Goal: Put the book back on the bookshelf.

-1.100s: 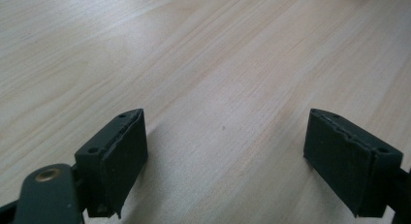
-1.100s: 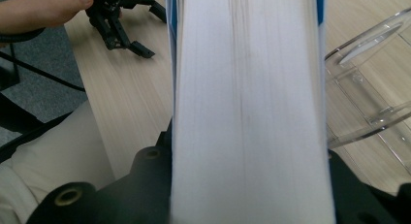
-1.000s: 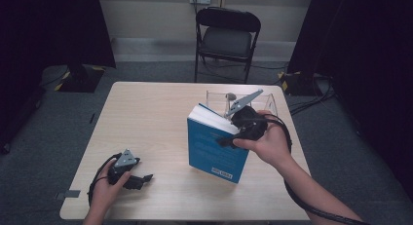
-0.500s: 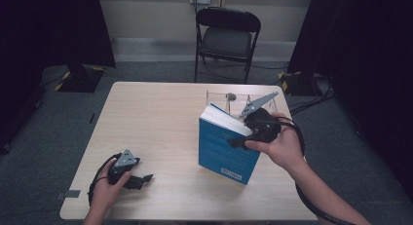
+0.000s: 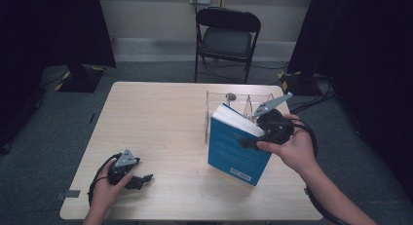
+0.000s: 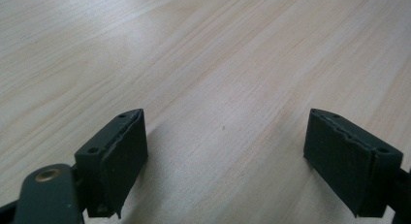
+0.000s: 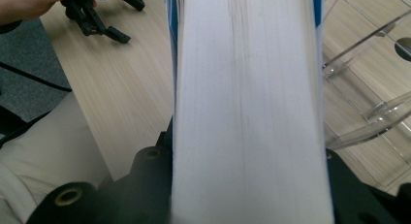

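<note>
Your right gripper (image 5: 253,140) clamps the thick blue paperback (image 5: 236,149) beside the acrylic rack (image 5: 238,99) (heavy, floppy): grip near its spine.

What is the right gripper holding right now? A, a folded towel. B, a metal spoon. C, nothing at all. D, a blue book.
D: the right gripper has its jaws clamped on the thick blue book, held upright beside the clear rack.
</note>
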Tool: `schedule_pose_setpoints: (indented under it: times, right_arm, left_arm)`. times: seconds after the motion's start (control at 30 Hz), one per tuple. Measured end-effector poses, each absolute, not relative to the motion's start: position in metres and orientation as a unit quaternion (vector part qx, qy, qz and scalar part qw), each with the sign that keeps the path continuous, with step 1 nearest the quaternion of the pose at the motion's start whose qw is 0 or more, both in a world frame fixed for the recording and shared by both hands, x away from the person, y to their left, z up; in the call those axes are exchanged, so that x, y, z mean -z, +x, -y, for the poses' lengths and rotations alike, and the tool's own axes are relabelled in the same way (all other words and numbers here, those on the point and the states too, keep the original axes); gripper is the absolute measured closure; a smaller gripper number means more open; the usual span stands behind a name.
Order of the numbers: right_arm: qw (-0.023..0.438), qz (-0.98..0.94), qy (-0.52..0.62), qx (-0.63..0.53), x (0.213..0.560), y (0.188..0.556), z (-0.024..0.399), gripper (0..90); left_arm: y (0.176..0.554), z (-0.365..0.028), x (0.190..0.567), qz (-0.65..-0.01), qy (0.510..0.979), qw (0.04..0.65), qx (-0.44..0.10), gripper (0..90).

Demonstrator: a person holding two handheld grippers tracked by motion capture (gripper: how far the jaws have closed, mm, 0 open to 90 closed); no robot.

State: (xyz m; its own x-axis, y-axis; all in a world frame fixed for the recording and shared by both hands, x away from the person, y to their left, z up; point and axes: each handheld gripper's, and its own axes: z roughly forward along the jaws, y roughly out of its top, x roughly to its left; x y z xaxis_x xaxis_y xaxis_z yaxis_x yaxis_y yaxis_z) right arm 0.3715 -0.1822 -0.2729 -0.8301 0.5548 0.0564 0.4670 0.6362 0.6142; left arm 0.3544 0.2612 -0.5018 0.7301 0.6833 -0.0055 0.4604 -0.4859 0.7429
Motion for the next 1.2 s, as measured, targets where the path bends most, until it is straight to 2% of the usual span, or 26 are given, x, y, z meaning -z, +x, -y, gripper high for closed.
schedule_pose_setpoints:
  times: [1.2]
  right_arm:
    - [0.092, -0.882, 0.331, -0.322, 0.278, 0.362, 0.238, 61.8]
  left_arm:
    - [0.354, -0.261, 0.502, -0.337, 0.85, 0.379, -0.146, 15.3]
